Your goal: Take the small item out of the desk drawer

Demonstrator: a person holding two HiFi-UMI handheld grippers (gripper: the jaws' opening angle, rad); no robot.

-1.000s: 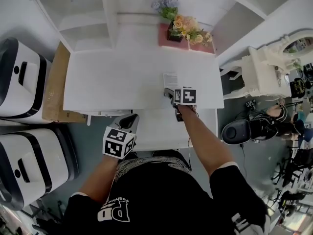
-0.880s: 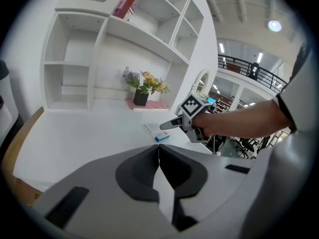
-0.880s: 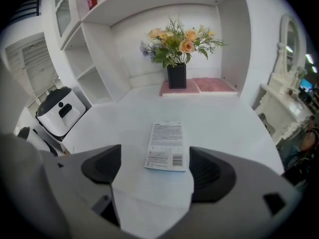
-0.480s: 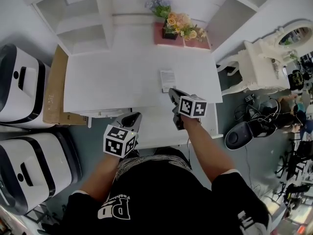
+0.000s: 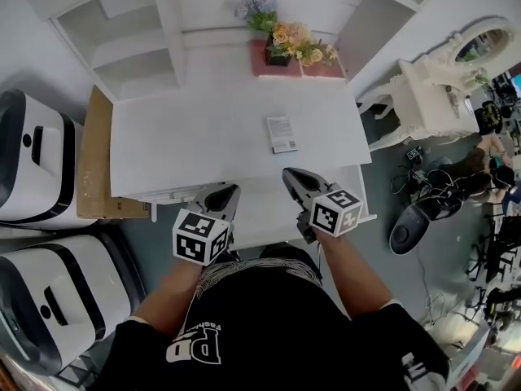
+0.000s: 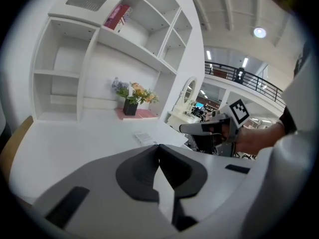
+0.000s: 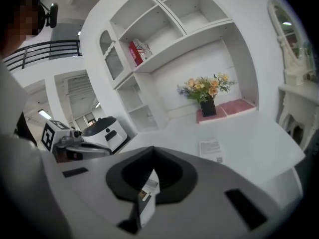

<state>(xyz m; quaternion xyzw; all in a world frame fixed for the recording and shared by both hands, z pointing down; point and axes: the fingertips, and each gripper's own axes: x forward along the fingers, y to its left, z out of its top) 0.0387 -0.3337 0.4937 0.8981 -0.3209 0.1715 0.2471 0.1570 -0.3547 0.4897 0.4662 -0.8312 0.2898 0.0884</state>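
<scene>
"On the desk, well back from its front edge, lies the small card. So it is out of the drawer?"

"Out and flat on top, touching neither tool. The drawer below it stands pulled out."

"And the right gripper?"

"Raised over the drawer, with its jaws just closed and pressed tight together. I judge that it holds nothing, though a pale sliver with a speck of print shows in the slit under the tips, too small to name. The left gripper is pressed together too, empty, by the drawer's left corner."

"What could spoil it?"

"The open drawer juts toward the person's body, so a step forward could knock it. A push on one corner might jam it askew. And a low sweep over the desk could flick the light card off."
</scene>
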